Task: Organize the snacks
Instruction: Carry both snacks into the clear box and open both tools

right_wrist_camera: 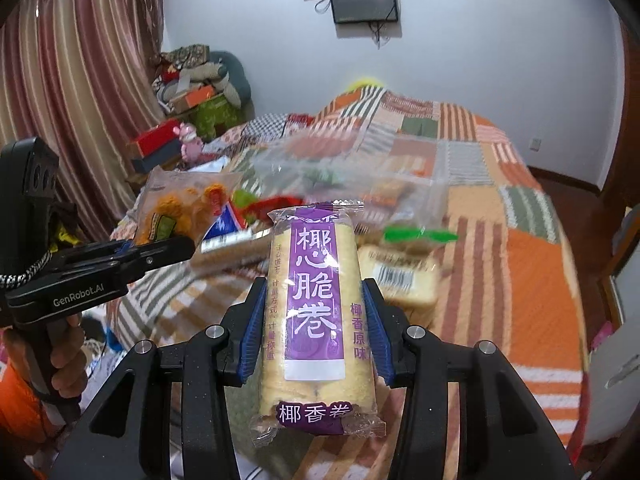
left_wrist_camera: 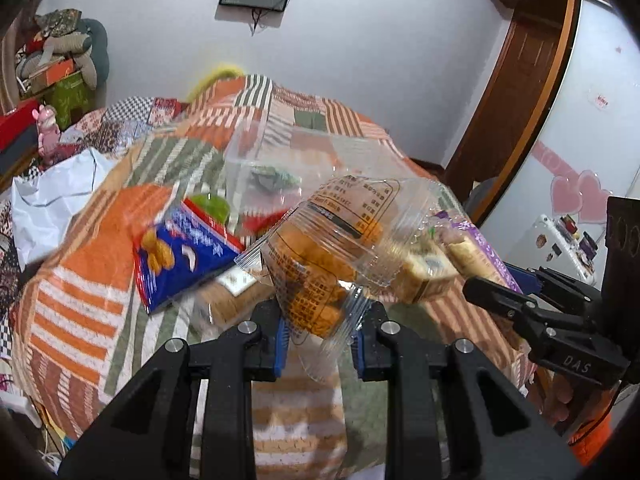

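The left gripper (left_wrist_camera: 320,344) has its jaws clenched on a clear snack pack (left_wrist_camera: 320,276) of orange pieces; the right gripper (right_wrist_camera: 316,328) grasps an upright, purple-labelled roll pack (right_wrist_camera: 316,300).

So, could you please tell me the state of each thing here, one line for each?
left gripper: shut on the clear snack pack, held above the bed.
clear snack pack: sealed, gripped by its lower end.
right gripper: shut on the purple roll pack.
purple roll pack: sealed, upright between the pads.
blue snack bag: lying on the bedspread.
clear plastic box: open, few items inside.
wall screen: off.
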